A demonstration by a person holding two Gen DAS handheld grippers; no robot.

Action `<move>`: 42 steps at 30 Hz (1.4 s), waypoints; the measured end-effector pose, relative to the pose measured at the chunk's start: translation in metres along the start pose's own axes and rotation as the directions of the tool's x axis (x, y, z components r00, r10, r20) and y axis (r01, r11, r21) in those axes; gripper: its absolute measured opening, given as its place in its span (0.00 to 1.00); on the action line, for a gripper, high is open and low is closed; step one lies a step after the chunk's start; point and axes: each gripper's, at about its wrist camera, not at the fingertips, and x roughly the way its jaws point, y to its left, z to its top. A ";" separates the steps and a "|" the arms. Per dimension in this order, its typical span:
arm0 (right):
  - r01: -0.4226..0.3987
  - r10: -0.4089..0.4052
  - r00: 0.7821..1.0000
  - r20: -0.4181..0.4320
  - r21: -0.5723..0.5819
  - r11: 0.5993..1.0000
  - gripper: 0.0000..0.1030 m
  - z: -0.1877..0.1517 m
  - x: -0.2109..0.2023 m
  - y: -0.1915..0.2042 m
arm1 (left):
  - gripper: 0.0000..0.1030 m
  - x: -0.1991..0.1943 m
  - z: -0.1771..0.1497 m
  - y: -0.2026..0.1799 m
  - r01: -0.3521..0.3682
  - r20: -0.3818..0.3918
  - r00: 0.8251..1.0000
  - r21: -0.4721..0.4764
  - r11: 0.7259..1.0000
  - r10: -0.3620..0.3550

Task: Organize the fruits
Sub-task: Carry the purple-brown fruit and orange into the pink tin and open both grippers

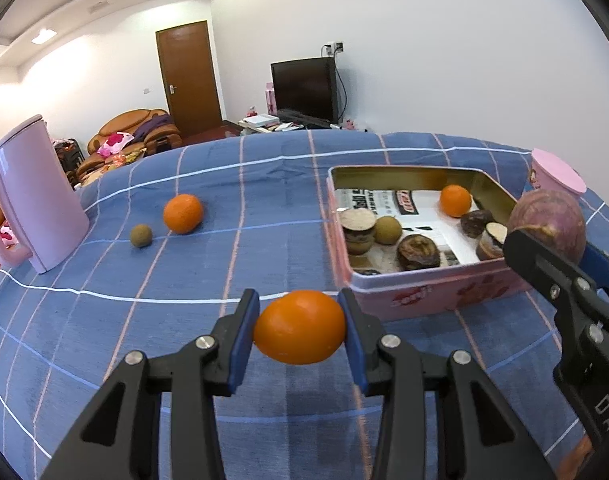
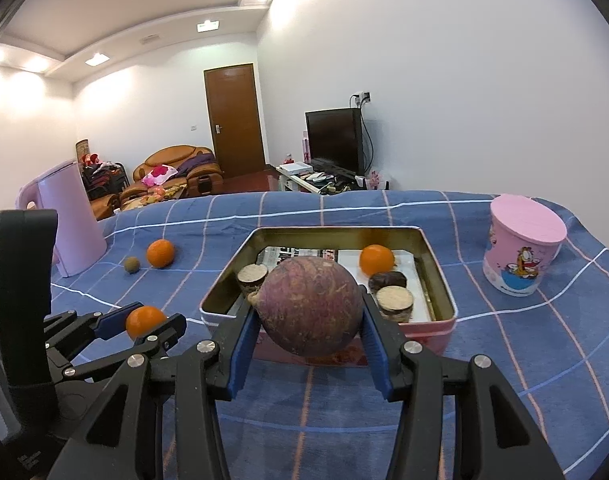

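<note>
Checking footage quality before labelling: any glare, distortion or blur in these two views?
Left wrist view: fisheye bends the blue checked cloth, ceiling lights blow out, orange in the left gripper stays sharp. Right wrist view: same curvature, dark corners, purple fruit in the right gripper sharp.

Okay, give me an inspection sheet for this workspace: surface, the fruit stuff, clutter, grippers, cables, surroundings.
Surface: blue checked cloth.
Job's things: pink tin holding an orange and brown pieces; loose orange and small brown fruit on the cloth.
Clutter: pink kettle, lidded pink cup.
Grippers: left gripper shut on small orange; right gripper shut on purple fruit.
Cables: cord behind the TV.
Surroundings: door, sofa.
</note>
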 end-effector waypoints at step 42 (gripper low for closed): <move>0.194 -0.194 0.980 0.039 0.012 0.981 0.49 0.004 -0.027 -0.083 | 0.41 -0.007 0.017 -0.077 0.220 -0.014 0.975 0.044 0.974 -0.220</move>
